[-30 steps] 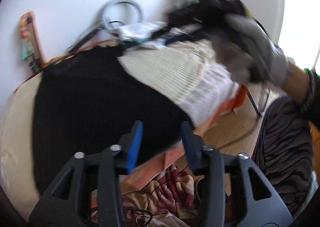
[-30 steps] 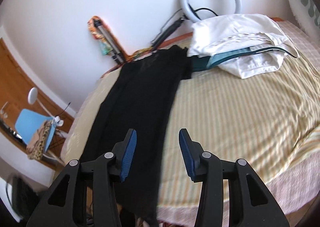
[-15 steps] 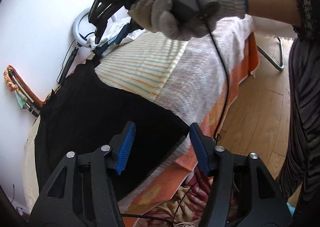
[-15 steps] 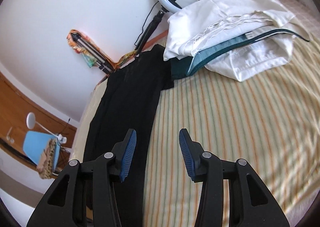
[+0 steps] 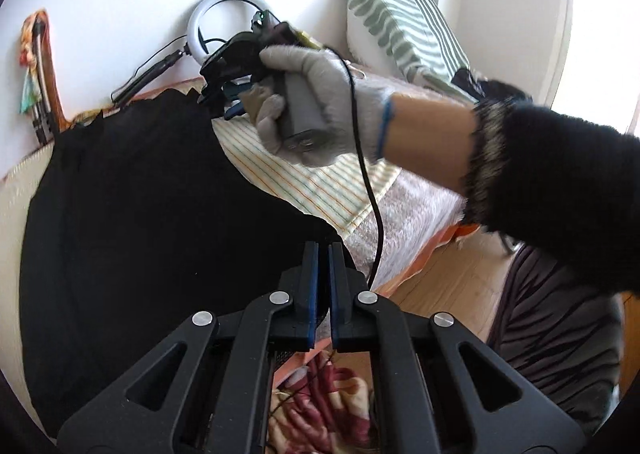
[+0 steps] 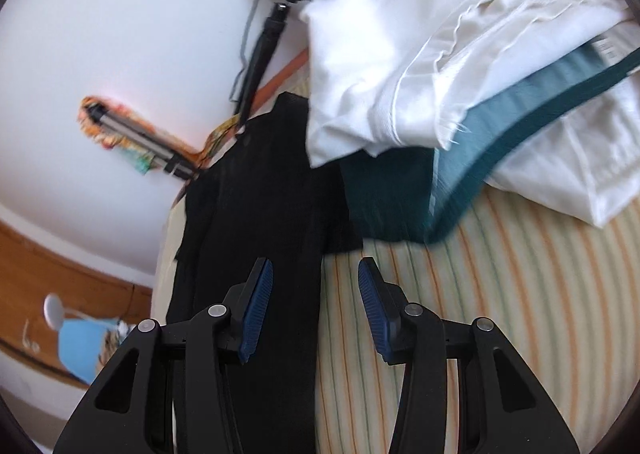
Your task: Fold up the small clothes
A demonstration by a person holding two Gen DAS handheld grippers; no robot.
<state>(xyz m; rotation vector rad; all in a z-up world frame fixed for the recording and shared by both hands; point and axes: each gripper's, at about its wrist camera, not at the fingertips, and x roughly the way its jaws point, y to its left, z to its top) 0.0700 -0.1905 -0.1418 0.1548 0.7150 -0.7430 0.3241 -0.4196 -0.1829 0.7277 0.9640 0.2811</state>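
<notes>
Slippage worries me: my left hand-held gripper (image 5: pixel 323 254) is pinched narrow on the black garment's (image 5: pixel 140 214) near hem on the bed (image 6: pixel 500 314), right hand-held gripper (image 6: pixel 316 290) half-open, empty, over its far end.

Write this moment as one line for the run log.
left gripper: shut on black garment edge | right gripper: open, over garment | bed

Plain white wall (image 6: pixel 120 34) standing behind the bed, daylight pouring in bright from a window at the right edge (image 5: pixel 600 14). Round white ring light (image 5: pixel 208 18) leaning against that wall on its black stand. Yellow striped bedspread (image 6: pixel 500 294) covering the bed. Light wooden plank floor (image 5: pixel 452 286) showing beside it. Green-and-white striped pillow (image 5: pixel 400 22) propping up in the corner. Brown wooden furniture (image 6: pixel 60 266) sitting low at the left.
</notes>
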